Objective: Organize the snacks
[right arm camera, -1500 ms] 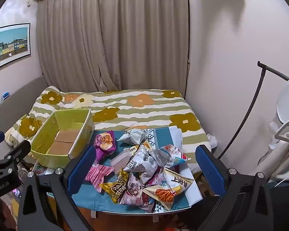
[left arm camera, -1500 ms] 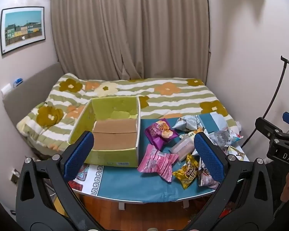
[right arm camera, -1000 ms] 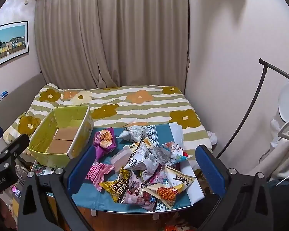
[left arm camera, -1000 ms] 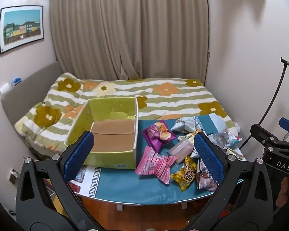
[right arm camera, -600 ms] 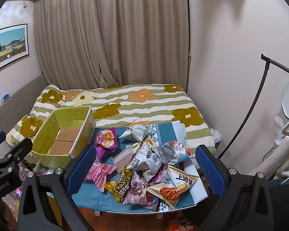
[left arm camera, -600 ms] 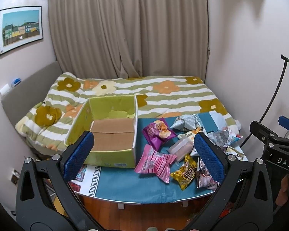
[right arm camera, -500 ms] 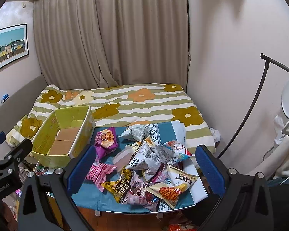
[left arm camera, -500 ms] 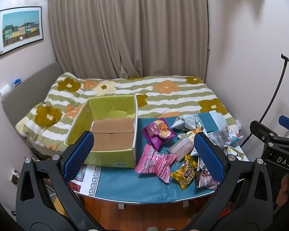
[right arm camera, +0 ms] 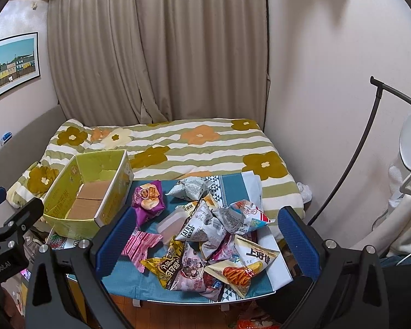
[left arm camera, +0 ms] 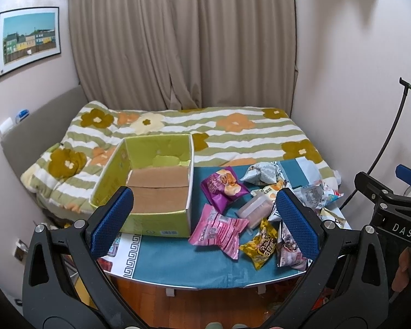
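Left wrist view shows the snack packets [left arm camera: 263,208] heaped on the right part of the blue-clothed counter [left arm camera: 178,260], a purple packet [left arm camera: 223,187] and a pink packet [left arm camera: 219,229] lying nearest the open green cardboard box [left arm camera: 150,183] that sits on the counter's left end with only its brown bottom flaps showing inside. Both the left tool [left arm camera: 205,218] and the right tool [right arm camera: 205,240] hang above the near edge with jaws spread wide and nothing between them, apart from every packet. Beyond the counter lies a flower-striped bed [right arm camera: 178,148], with beige curtains [right arm camera: 156,49] behind it.
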Motion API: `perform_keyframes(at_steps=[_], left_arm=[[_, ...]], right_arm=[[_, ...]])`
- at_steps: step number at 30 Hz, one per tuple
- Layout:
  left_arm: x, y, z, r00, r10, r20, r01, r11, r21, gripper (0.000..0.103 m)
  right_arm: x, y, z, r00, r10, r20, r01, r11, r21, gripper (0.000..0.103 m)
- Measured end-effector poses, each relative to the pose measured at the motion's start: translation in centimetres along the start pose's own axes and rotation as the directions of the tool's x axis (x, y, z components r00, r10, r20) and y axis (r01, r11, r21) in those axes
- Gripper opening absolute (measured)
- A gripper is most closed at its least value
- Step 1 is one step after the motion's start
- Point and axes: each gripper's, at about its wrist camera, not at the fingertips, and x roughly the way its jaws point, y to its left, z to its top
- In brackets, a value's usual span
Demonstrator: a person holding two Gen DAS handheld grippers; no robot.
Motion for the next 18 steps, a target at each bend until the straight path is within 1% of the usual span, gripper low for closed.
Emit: perform_keyframes(at_steps=[18], left_arm=[[0.19, 0.08, 0.38, 1.000, -0.004, 0.000, 0.004, 1.000, 0.004, 0.103]], right_arm=[[-0.11, -0.21, -0.13, 1.000, -0.003, -0.006, 0.003, 1.000, 0.004, 0.103]])
